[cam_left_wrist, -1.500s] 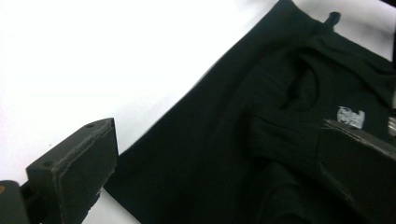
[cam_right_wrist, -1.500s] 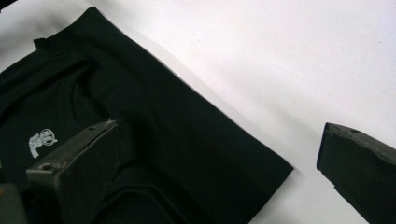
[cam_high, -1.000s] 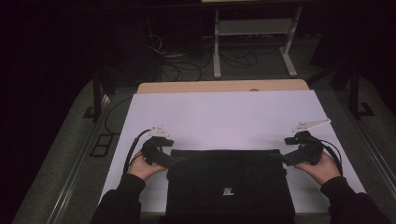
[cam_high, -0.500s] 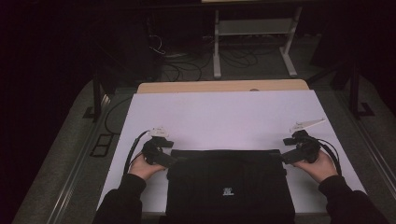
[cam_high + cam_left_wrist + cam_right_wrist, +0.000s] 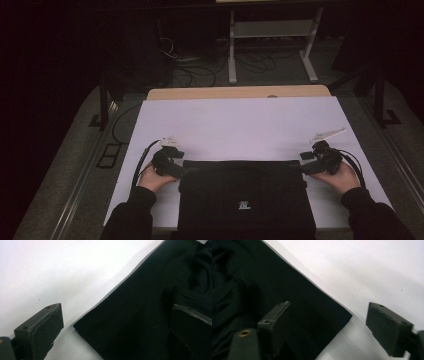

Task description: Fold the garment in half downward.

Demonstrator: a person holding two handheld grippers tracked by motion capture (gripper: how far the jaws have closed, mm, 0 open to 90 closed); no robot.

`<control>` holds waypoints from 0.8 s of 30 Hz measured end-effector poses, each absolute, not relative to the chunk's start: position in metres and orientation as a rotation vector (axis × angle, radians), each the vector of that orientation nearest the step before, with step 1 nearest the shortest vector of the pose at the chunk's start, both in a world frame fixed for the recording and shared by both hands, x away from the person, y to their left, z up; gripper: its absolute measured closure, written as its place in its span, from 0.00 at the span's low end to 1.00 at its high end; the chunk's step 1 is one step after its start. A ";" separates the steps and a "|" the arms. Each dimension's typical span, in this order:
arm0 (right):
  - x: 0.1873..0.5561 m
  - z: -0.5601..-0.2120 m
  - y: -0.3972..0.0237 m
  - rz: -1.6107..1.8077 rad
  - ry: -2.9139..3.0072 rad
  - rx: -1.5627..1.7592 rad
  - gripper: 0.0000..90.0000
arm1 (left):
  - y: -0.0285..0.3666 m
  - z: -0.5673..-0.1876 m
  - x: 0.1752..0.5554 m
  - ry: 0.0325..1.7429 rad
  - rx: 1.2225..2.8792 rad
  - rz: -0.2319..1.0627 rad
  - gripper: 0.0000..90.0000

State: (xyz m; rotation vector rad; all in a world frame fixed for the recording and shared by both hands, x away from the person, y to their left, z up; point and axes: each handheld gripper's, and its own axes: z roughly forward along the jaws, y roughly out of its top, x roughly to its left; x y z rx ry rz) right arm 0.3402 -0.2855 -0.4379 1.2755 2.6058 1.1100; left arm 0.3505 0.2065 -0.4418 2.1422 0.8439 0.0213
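So, here's how the far-corner pickup on the black garment [image 5: 245, 200] looks:

1. The garment is laid flat at the near edge of the white table cover [image 5: 240, 125], folded into a rectangle, with one gripper at each far corner.
2. To get this step right, both corners should be pinched at the same depth, so the fabric gets lifted evenly and isn't dragged skewed.
3. The lower jaw should be slid under the corner, not pushed into it, or the fold probably gets bunched.
4. The right gripper [image 5: 328, 322] is spread around the right corner: one jaw over the cloth, the other over bare cover. Its jaws have just been closing, with the corner between them, but nothing is pinched yet.
5. The left gripper [image 5: 117, 325] is likewise unclenched, straddling the left corner with a wide gap; no cloth is gripped there either.
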 end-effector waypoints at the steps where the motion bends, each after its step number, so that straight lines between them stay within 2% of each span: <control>1: 0.341 -0.439 -0.286 1.110 2.608 1.275 0.27 | 0.207 -0.442 0.351 0.844 2.144 0.021 0.00; 8: 0.346 -0.444 -0.287 1.097 2.603 1.306 0.50 | 0.211 -0.447 0.355 0.865 2.152 0.005 0.00; 11: 0.346 -0.444 -0.288 1.089 2.592 1.314 0.56 | 0.214 -0.447 0.356 0.860 2.167 0.010 0.07; 18: 0.346 -0.444 -0.288 1.094 2.614 1.302 0.72 | 0.215 -0.447 0.356 0.853 2.165 0.074 0.28; 22: 0.346 -0.445 -0.287 1.097 2.627 1.312 0.83 | 0.217 -0.448 0.358 0.850 2.150 0.094 0.44; 24: 0.347 -0.445 -0.287 1.102 2.632 1.323 0.86 | 0.219 -0.449 0.359 0.842 2.146 0.069 0.56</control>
